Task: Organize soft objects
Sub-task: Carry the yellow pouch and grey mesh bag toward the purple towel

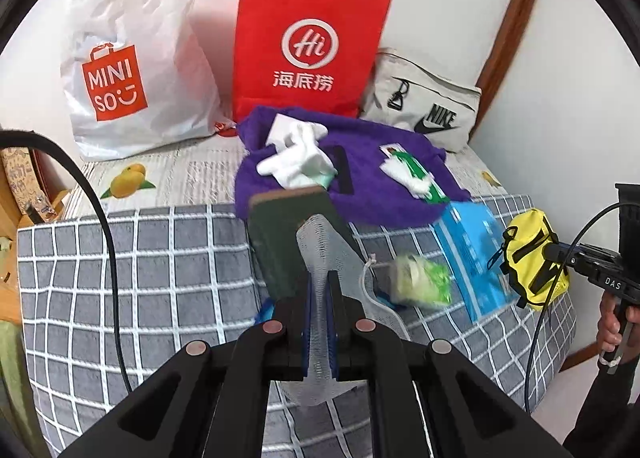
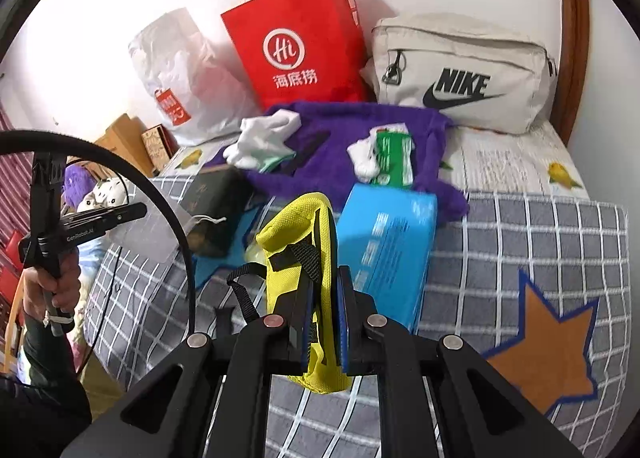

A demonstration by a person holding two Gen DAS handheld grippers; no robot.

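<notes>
Your left gripper [image 1: 320, 314] has its fingers clenched on the edge of a mesh pouch [image 1: 320, 254], so the dark box [image 1: 288, 234] inside hangs ahead of them, off the bed [image 1: 120, 258]. Your right gripper [image 2: 324, 318] pinches the yellow bag [image 2: 296, 242] by its thin side, and the strap [image 2: 244, 294] dangles to the left of the fingers. Gripping by an edge likely keeps each load hanging clear for carrying. Just past the right fingers lies the blue pack [image 2: 392, 242]; beyond it the purple fleece [image 2: 360, 125] bears white socks [image 2: 260, 137]. Farthest stand the red bag [image 2: 300, 45] and the Nike bag [image 2: 460, 73], probably where these go.
</notes>
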